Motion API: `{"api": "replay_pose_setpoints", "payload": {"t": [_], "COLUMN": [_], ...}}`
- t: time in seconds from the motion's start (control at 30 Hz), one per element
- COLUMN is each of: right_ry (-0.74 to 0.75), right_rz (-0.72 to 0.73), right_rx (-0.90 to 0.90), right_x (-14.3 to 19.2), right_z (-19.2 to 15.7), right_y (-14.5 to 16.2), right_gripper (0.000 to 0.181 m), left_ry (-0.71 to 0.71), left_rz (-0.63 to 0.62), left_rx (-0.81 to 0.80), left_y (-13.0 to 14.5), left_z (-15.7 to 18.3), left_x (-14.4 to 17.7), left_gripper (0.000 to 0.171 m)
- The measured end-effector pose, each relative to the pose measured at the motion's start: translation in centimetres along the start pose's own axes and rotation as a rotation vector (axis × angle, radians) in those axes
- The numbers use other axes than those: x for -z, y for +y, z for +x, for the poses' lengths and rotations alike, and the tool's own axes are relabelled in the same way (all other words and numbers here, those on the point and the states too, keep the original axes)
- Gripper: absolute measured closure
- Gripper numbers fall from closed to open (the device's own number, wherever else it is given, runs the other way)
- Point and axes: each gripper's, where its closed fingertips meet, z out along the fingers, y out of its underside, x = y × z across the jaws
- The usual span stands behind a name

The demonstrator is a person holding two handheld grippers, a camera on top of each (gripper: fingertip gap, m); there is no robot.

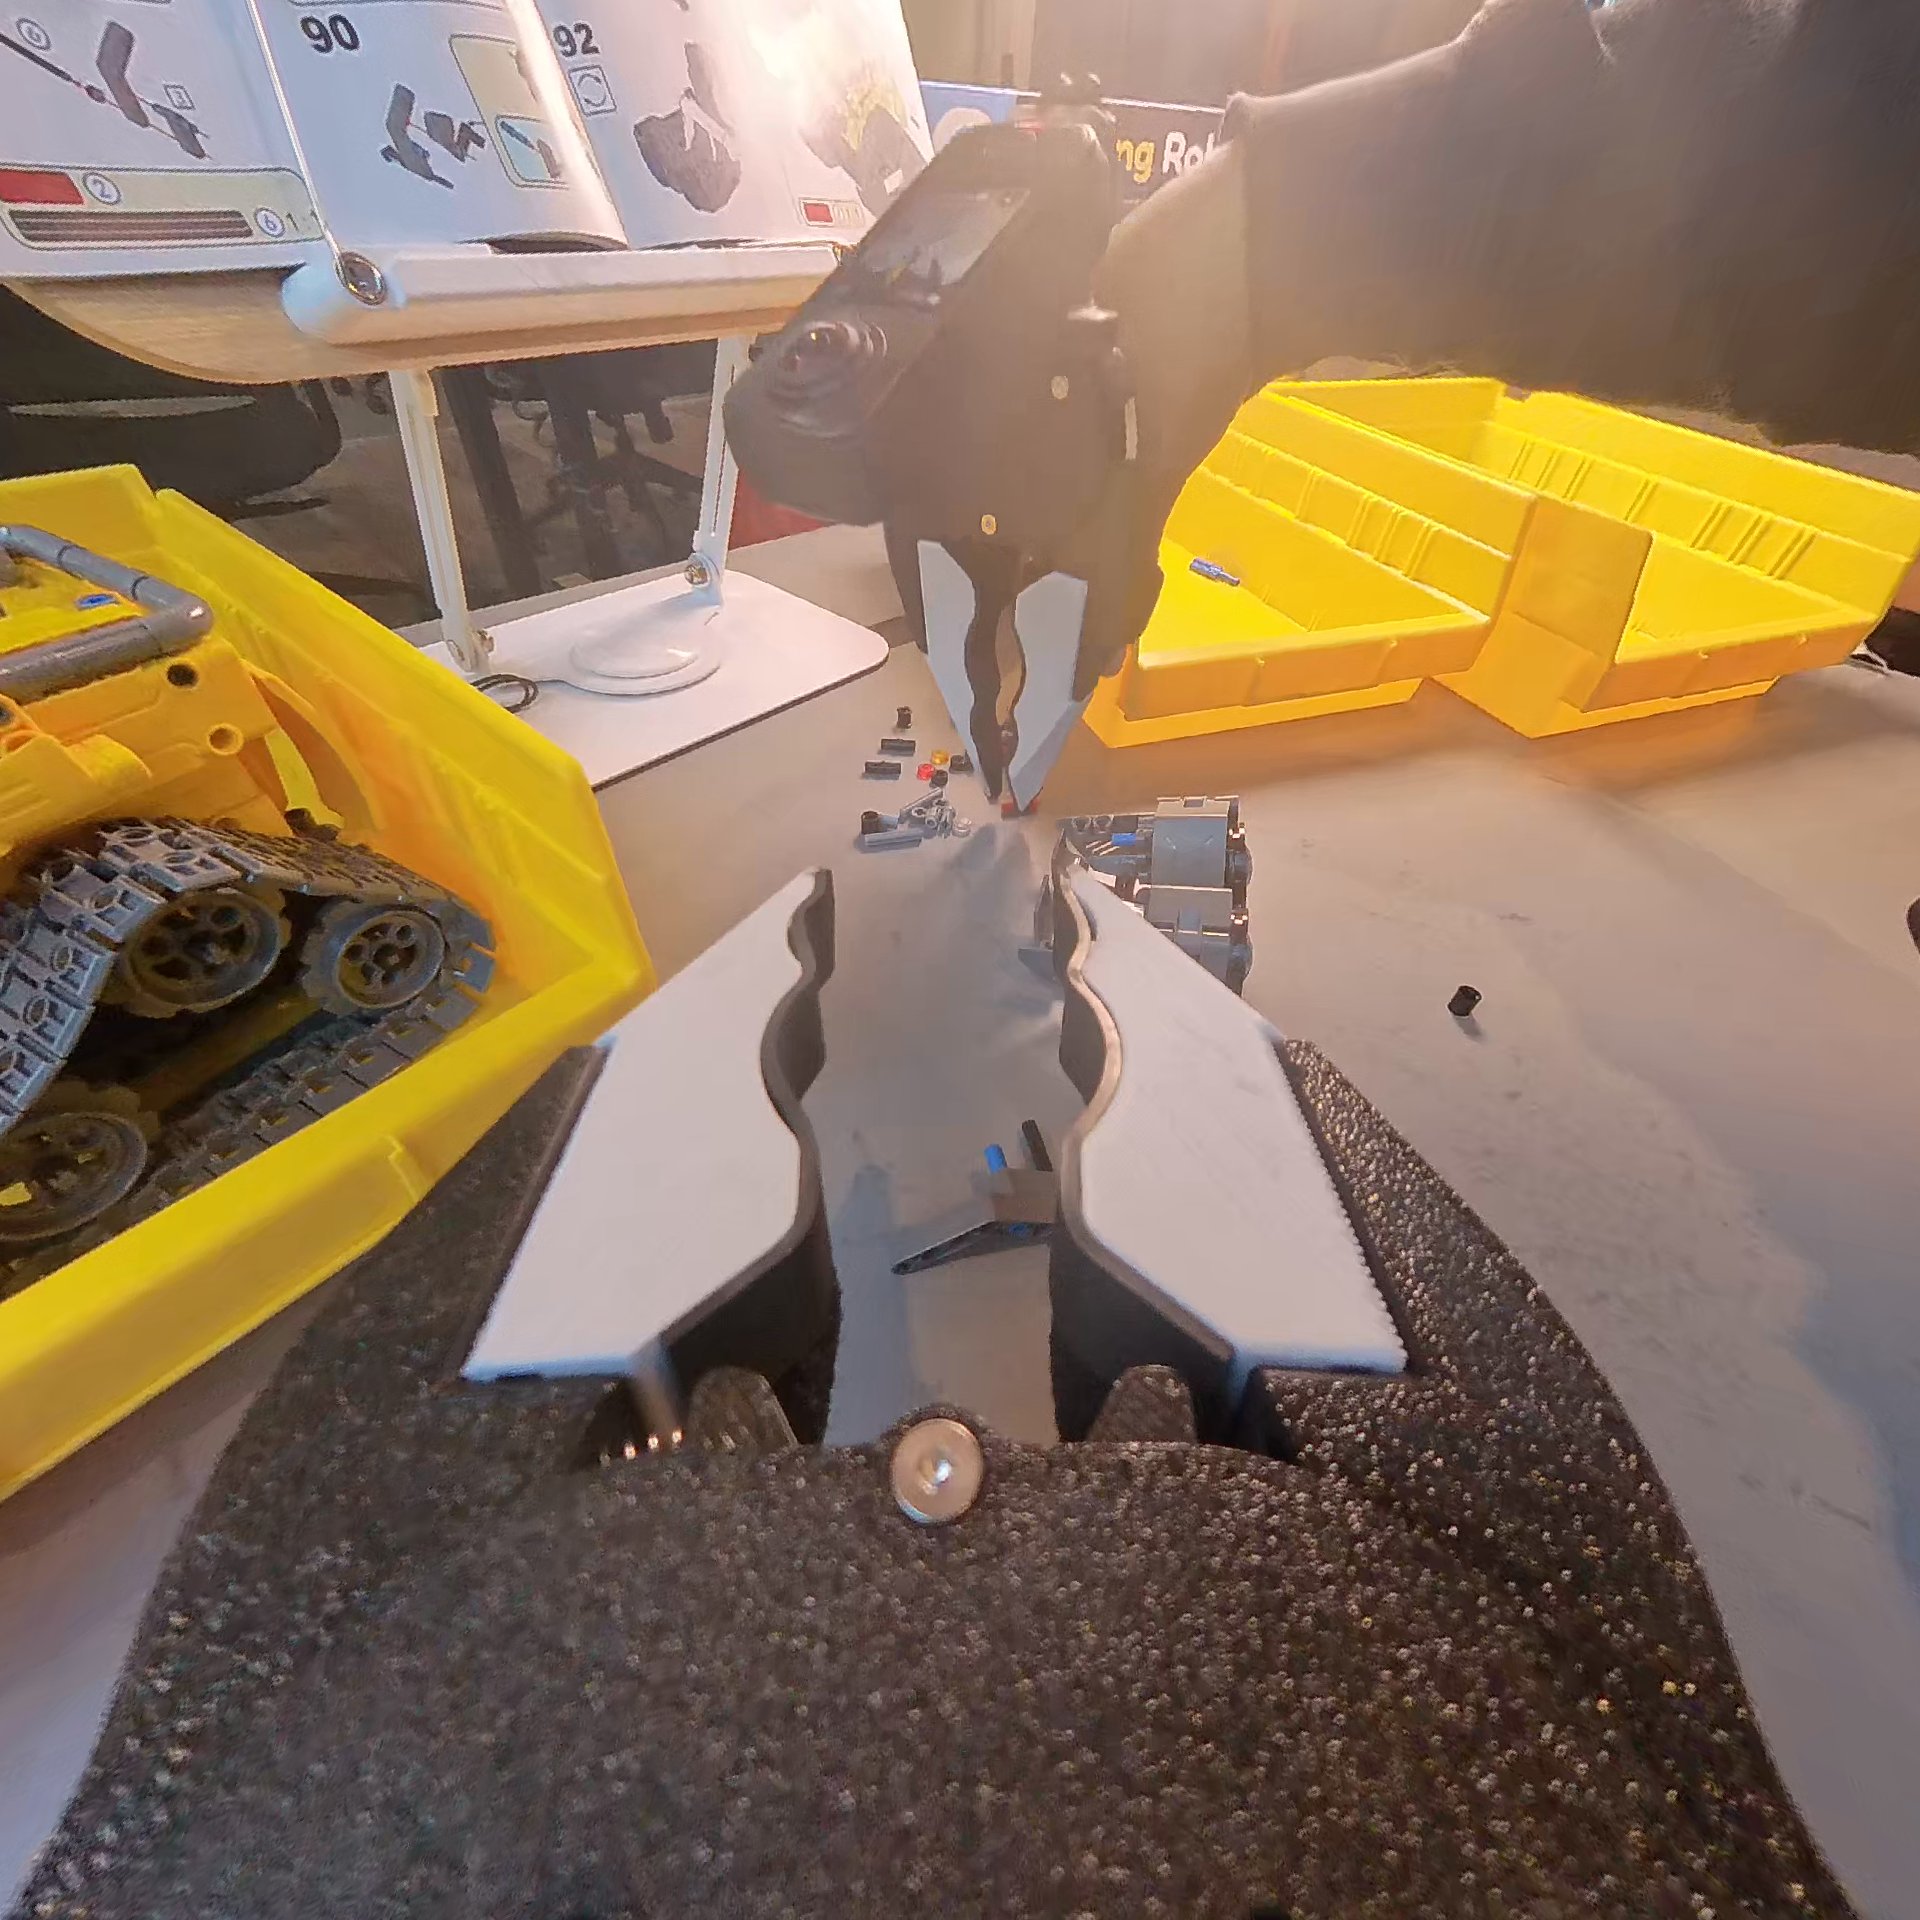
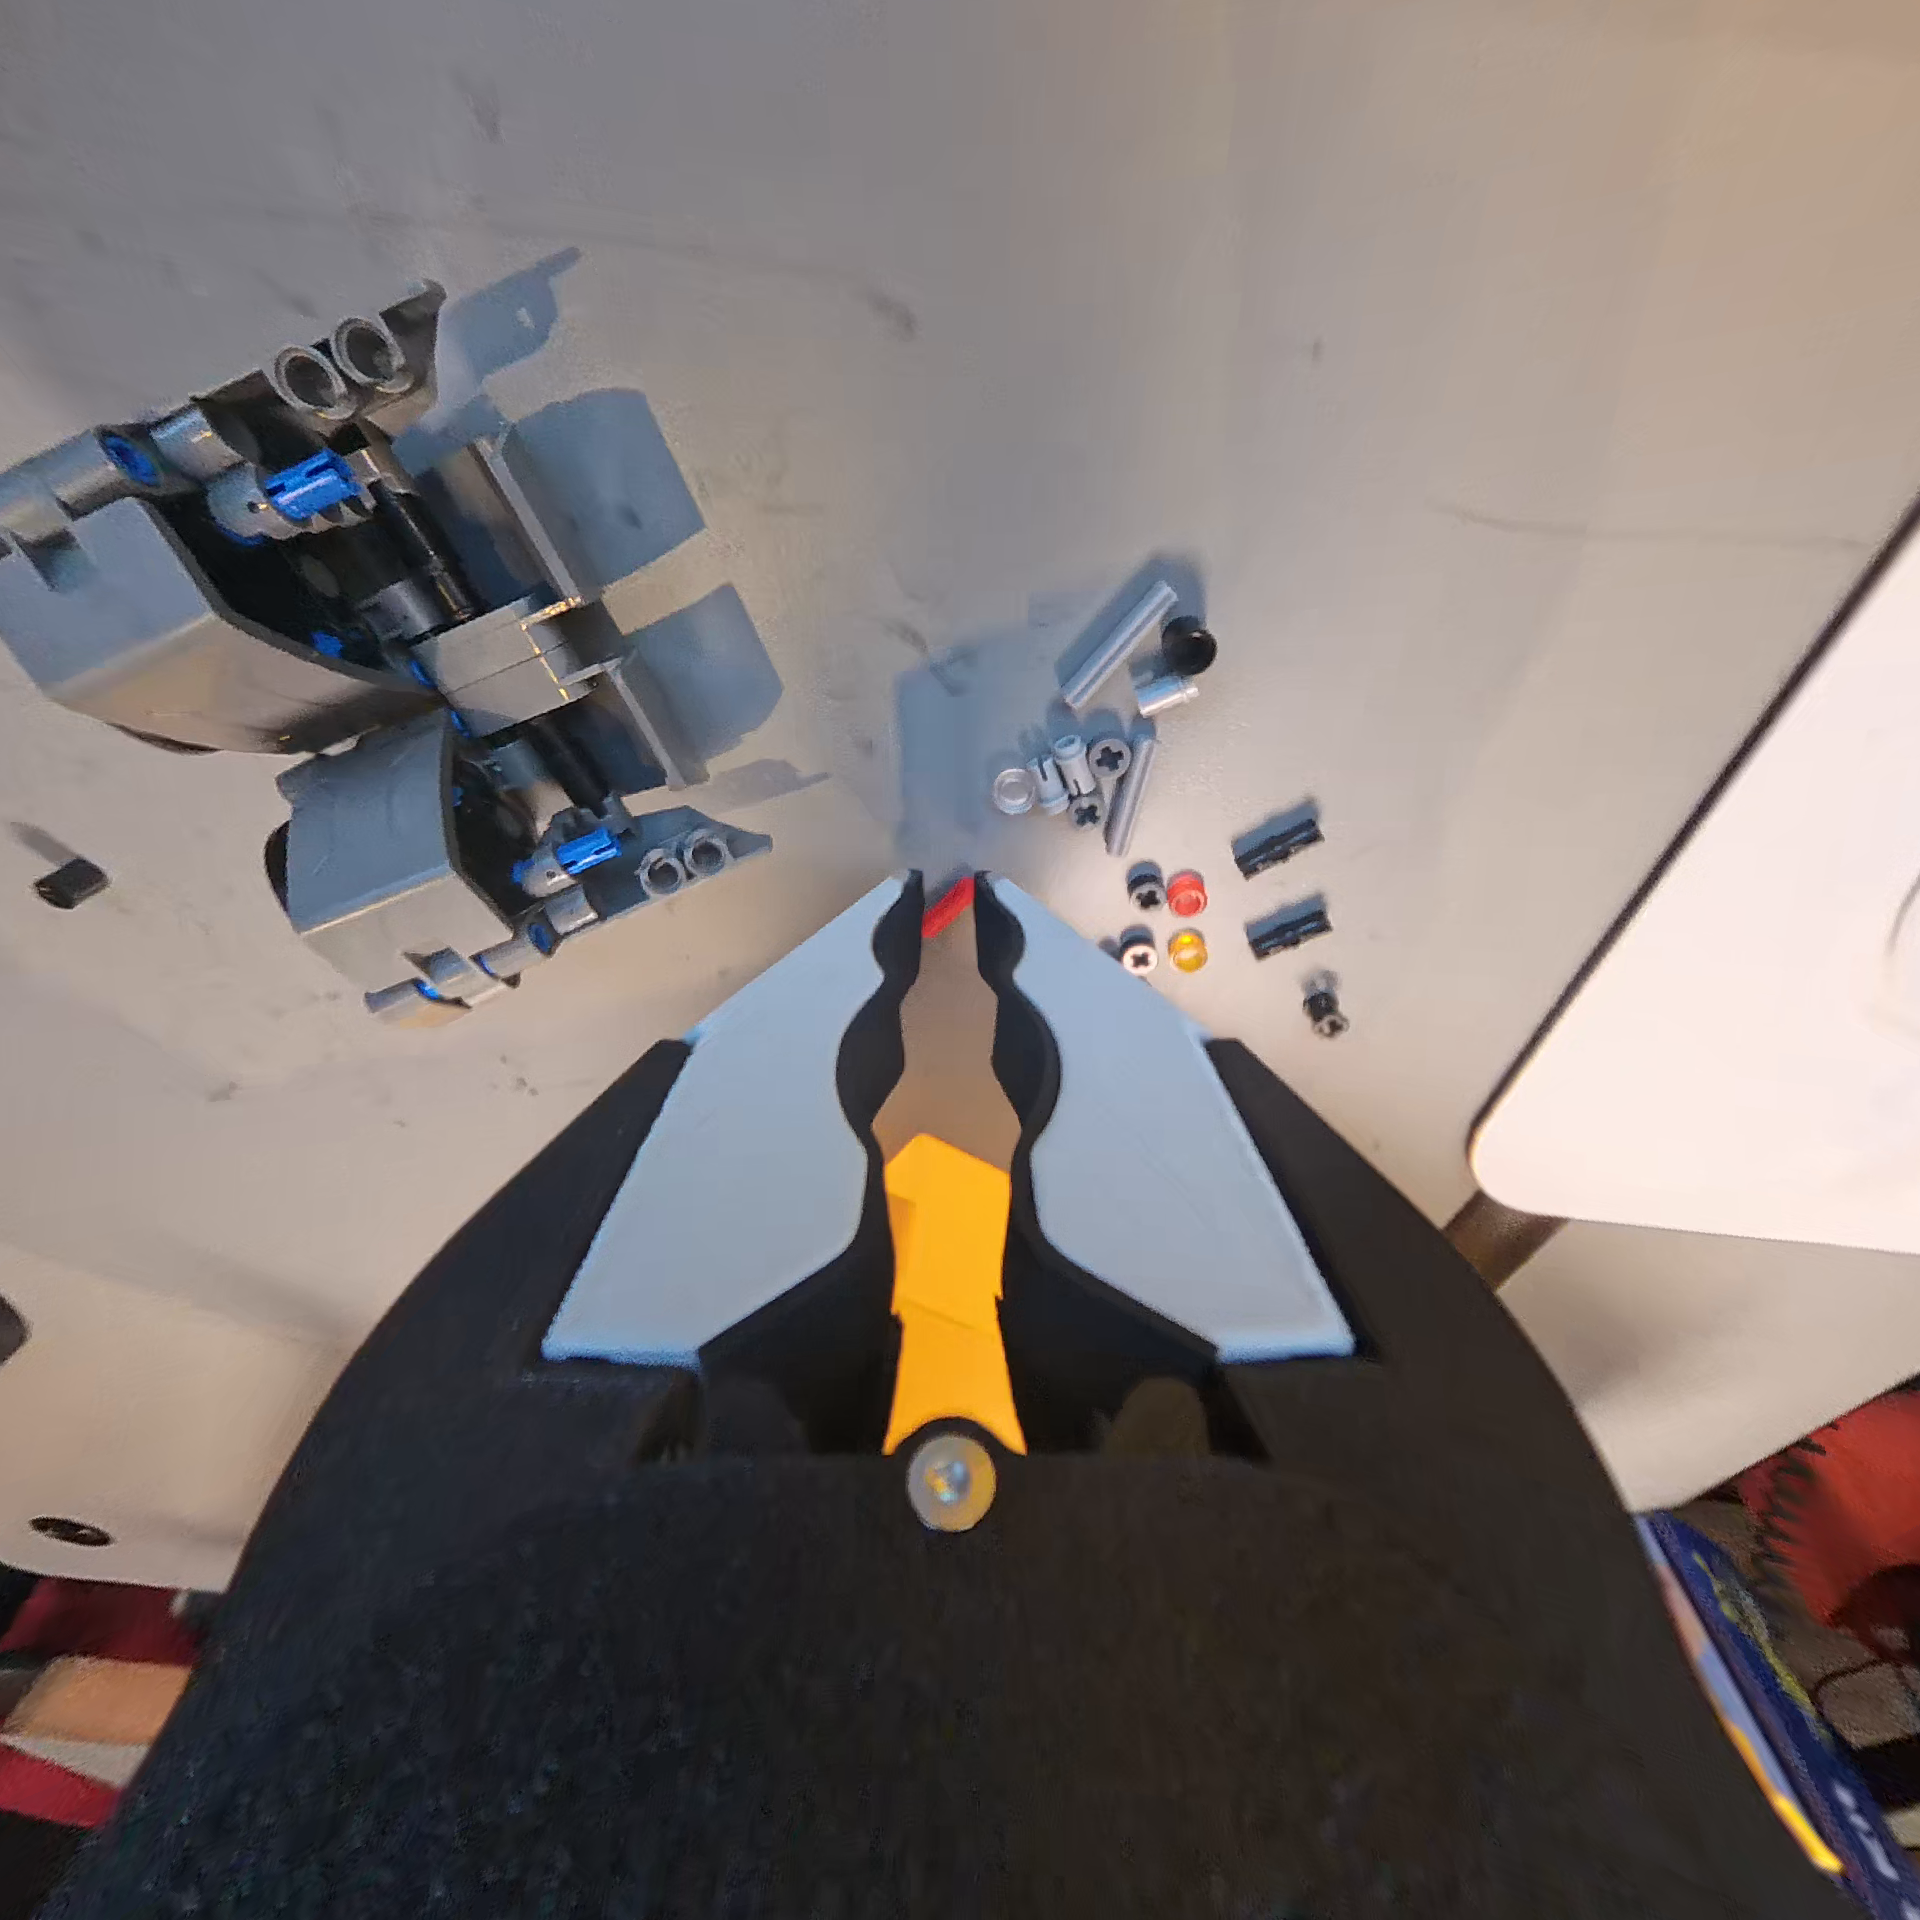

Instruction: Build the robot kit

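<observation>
My right gripper (image 2: 948,885) is shut on a small red piece (image 2: 951,904), pinched at the very fingertips just above the table. The left wrist view shows the same: the right gripper (image 1: 1010,795) points down with the red piece (image 1: 1023,805) at its tips. A grey and black brick assembly with blue pins (image 2: 416,675) lies to its left. A cluster of small grey pins and axles (image 2: 1101,769) lies to its right. My left gripper (image 1: 945,904) is open and holds nothing. Its right finger (image 1: 1164,1039) is beside the grey assembly (image 1: 1195,883).
A yellow bin (image 1: 468,810) at the left holds a tracked yellow vehicle. Yellow bins (image 1: 1455,582) stand at the back right. An instruction booklet (image 1: 416,125) sits on a white stand (image 1: 665,665). Red and orange studs (image 2: 1185,920) and black pins (image 2: 1278,836) lie nearby. A small grey part (image 1: 997,1205) lies under my left gripper. The grippers' ends are close to 20 cm from one another.
</observation>
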Motion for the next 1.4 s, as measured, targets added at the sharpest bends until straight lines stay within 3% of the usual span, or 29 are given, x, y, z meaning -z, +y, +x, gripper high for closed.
{"api": "replay_pose_setpoints", "payload": {"t": [0.2,0.43,0.53,0.73,0.9,1.07,1.2,1.4], "right_ry": [-0.056,-0.107,-0.09,-0.021,0.026,0.066,0.068,0.069], "right_rz": [-0.105,-0.152,-0.17,-0.142,0.063,0.139,0.186,0.245], "right_rx": [-0.088,-0.132,-0.118,-0.105,-0.037,-0.034,-0.117,-0.168], "right_x": [-0.2,-0.9,-1.0,-0.1,4.6,1.9,-0.5,-1.4], "right_z": [-0.4,-0.7,-0.2,-0.4,-6.6,-12.5,-13.8,-13.8], "right_y": [1.8,1.5,1.6,1.7,0.6,0.7,0.9,0.8], "right_gripper": [0.171,0.17,0.179,0.18,0.18,0.179,0.179,0.178], "left_ry": [0.008,0.005,0.006,0.002,0.002,0.009,0.009,0.008], "left_rz": [-0.006,-0.002,-0.004,-0.004,-0.01,-0.032,-0.049,-0.052], "left_rx": [-0.004,-0.004,-0.005,-0.017,-0.014,-0.016,-0.029,-0.033], "left_y": [0.1,-0.1,0.0,-0.1,0.0,0.7,1.2,1.3], "left_z": [0.3,0.2,0.2,0.2,0.2,0.4,0.6,0.6], "left_x": [-0.1,0.0,0.0,0.0,0.0,-0.4,-0.6,-0.7], "left_gripper": [0.13,0.13,0.13,0.13,0.13,0.131,0.131,0.131]}}
